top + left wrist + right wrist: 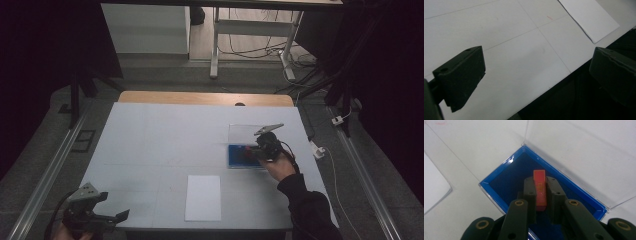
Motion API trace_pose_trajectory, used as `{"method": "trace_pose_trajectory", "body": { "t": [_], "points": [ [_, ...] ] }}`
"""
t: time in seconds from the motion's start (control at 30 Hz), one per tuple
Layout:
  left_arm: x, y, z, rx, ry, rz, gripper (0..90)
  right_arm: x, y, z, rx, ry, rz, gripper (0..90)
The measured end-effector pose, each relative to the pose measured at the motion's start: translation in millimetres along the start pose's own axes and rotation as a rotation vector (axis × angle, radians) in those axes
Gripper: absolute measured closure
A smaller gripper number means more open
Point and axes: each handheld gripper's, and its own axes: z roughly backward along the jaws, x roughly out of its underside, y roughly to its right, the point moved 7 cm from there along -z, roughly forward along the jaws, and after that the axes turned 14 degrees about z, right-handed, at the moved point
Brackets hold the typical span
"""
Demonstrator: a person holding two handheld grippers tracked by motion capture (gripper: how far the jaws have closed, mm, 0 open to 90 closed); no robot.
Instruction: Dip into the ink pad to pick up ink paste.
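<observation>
Pale counter [150, 145], dim room. Red block [540, 190] sits inside the blue-lined clear case [499, 192], pinched betw. right tongs [541, 192]. Left tongs [534, 75] wide, empty, at counter's near edge. Risk: block slips or snags case wall if tilted. Right gripper view shows the pinch; high view doesn't.

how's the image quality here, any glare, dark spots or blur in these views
High view: dim, the room's edges nearly black, the white table evenly lit. Left gripper view: the near fingers are soft and out of focus, with darkness past the table edge. Right gripper view: sharp; glare streaks on the clear lid and on the blue box rim, and the red block reads clearly.
</observation>
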Motion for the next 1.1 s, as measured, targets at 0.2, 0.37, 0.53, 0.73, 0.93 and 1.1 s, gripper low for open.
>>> {"method": "trace_pose_trajectory", "body": {
  "t": [0.2, 0.37, 0.53, 0.73, 0.93, 1.1],
  "points": [
    [0.2, -0.2, 0.5, 0.0, 0.002, 0.001, 1.1, 0.5, 2.6, 1.1, -0.019, 0.009, -0.026, 79.9],
    [0.3, -0.3, 0.6, 0.001, 0.002, 0.002, 1.2, 0.8, 7.2, 3.4, -0.014, 0.028, -0.046, 79.7],
    [0.5, -0.1, 1.0, 0.002, 0.003, 0.002, 1.2, -2.3, 6.6, 6.3, -0.01, 0.042, -0.035, 79.7],
    [0.5, -0.2, 0.9, 0.002, 0.003, 0.003, 1.3, -4.0, 6.1, 7.5, -0.002, 0.044, -0.026, 79.7],
    [0.6, -0.2, 0.9, 0.002, 0.003, 0.002, 1.3, -1.1, 4.9, 1.8, 0.004, 0.01, -0.017, 79.8],
    [0.7, -0.3, 0.6, 0.001, 0.0, 0.003, 1.3, -2.0, 1.3, 0.0, 0.019, -0.014, -0.001, 80.0]
  ]
}}
